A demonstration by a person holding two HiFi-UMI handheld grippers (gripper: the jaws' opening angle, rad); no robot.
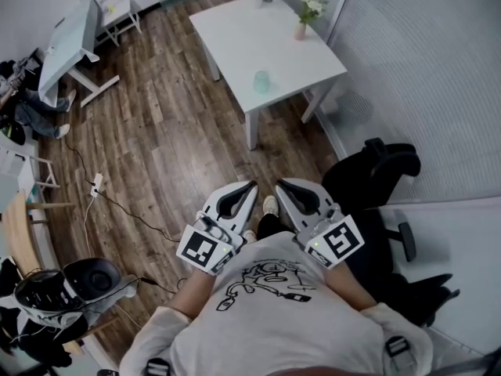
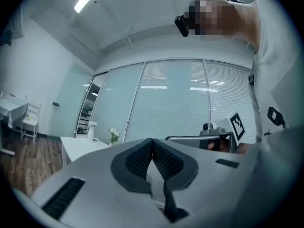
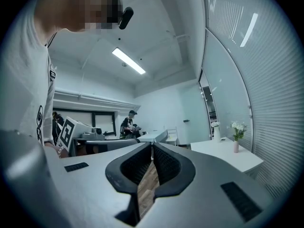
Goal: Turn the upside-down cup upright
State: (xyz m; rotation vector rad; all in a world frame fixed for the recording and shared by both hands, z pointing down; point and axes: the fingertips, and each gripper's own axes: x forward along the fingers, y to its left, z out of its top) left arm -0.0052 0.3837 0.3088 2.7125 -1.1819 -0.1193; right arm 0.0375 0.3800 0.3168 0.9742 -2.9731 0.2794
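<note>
head view looks down on a person's chest and two white hand-held grippers carried level in front of it. the left gripper (image 1: 250,186) has its jaws pressed together with nothing between them, and the right gripper (image 1: 280,185) is likewise clenched and empty. the left gripper view shows the dark ribbed pads (image 2: 137,159) meeting at the tip, and the right gripper view shows the same.

the small pale-green translucent cup (image 1: 261,81) stands on the white square table (image 1: 235,30), near its front edge. it is well apart from the slim pink vase of white flowers (image 1: 301,28) towards the far side. dark wood-plank floor (image 1: 172,131) lies between the person and the table. the cup is too small here to tell which end is up.

the cup looks like thin plastic or glass, so probably light, stiff and smooth. it is likely to skid or topple if nudged by closed jaws, and it may slip while being turned over. the best hold seems to be across the side wall about mid-height, with the jaws opened first and then a firm but not crushing squeeze.
</note>
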